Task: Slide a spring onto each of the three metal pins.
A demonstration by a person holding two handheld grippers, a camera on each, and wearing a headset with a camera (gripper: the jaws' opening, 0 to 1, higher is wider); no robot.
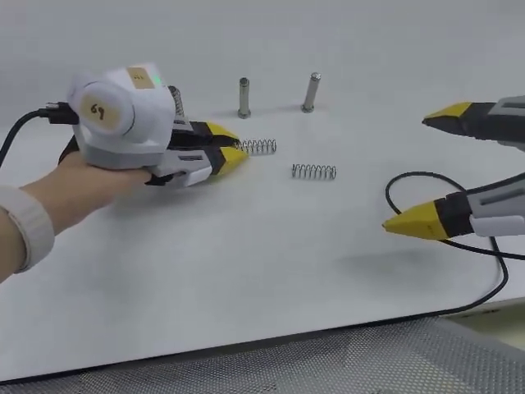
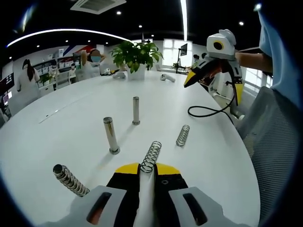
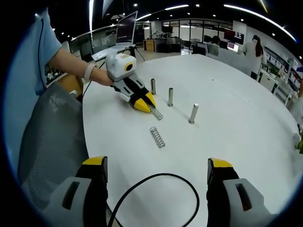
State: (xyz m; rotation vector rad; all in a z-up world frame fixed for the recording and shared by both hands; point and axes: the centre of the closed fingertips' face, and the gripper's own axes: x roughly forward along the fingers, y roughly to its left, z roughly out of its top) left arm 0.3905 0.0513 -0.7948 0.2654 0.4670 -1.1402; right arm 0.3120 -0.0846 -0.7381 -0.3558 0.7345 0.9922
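Left tongs (image 1: 235, 151) pinch one end of silver coil spring (image 1: 259, 147), low at white tabletop (image 1: 246, 271), near bare steel pin (image 1: 244, 97). Right tongs (image 1: 406, 173) gape, idle. Best: lift spring, keep coil plumb, centre open end over pin top, lower.

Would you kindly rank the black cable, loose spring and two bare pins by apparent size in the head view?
Black cable, clearly largest.
Loose spring, marginally longer than a pin.
Left pin and right pin: alike, unranked.
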